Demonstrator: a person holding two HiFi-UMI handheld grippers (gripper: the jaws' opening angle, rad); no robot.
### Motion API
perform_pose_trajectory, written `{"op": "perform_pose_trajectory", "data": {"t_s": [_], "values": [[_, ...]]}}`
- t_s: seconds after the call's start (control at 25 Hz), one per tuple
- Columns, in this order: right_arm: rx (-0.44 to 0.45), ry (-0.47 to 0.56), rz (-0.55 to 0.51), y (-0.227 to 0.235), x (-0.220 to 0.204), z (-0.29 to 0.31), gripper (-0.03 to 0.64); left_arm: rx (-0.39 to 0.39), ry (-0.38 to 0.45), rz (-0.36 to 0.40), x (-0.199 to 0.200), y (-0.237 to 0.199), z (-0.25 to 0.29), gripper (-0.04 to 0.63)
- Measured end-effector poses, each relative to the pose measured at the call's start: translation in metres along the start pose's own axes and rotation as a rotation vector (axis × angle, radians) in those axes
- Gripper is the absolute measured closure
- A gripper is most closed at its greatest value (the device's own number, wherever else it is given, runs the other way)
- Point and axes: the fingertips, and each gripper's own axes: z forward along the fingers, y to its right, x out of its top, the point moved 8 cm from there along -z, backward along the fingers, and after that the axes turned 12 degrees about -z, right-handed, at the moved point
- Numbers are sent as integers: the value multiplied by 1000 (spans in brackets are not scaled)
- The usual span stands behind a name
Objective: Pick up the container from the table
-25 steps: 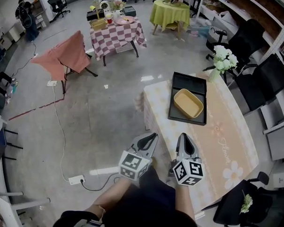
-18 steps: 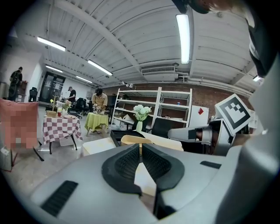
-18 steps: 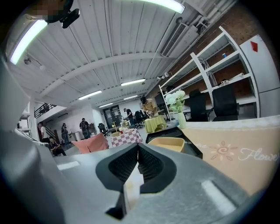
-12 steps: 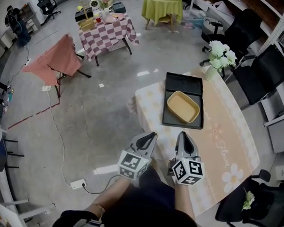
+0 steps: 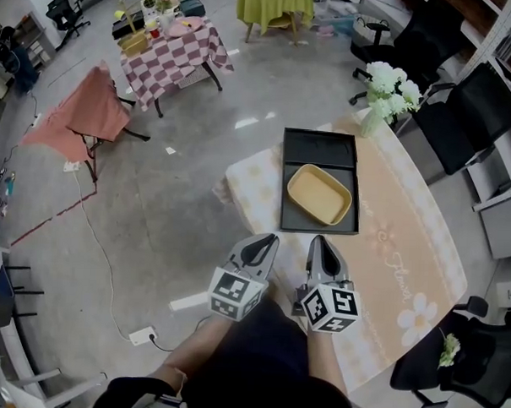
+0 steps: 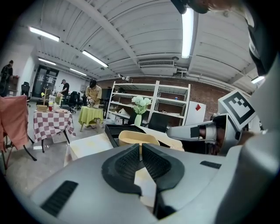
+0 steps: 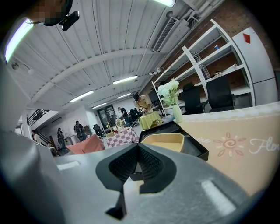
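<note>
The room is a large open workspace of the lab or studio kind, not a home. The floor (image 5: 171, 195) is bare concrete, and a power strip (image 5: 140, 335) lies on it with its cable (image 5: 93, 234) trailing across. Tube lights (image 6: 188, 26) hang under a ribbed ceiling (image 6: 131, 30) with an exposed duct (image 6: 156, 64), and the far wall (image 6: 210, 94) is brick. Open metal shelves (image 6: 170, 103) line one side, with black office chairs (image 5: 457, 127) beside them. Cloth-covered tables stand well apart: a checked table (image 5: 169, 56), a green table (image 5: 273, 1) and a floral worktop (image 5: 406, 248) bearing a vase of flowers (image 5: 380, 90). People (image 6: 92, 91) stand in the background.
</note>
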Motion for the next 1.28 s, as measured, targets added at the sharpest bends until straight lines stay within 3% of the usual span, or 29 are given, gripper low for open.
{"op": "perform_pose_trajectory", "data": {"t_s": [0.52, 1.28], "values": [[-70, 6, 26, 5, 2, -1, 611, -68, -40, 37, 18, 4, 16, 569], [-330, -17, 77, 30, 2, 34, 611, -213, -130, 68, 54, -34, 76, 569]]}}
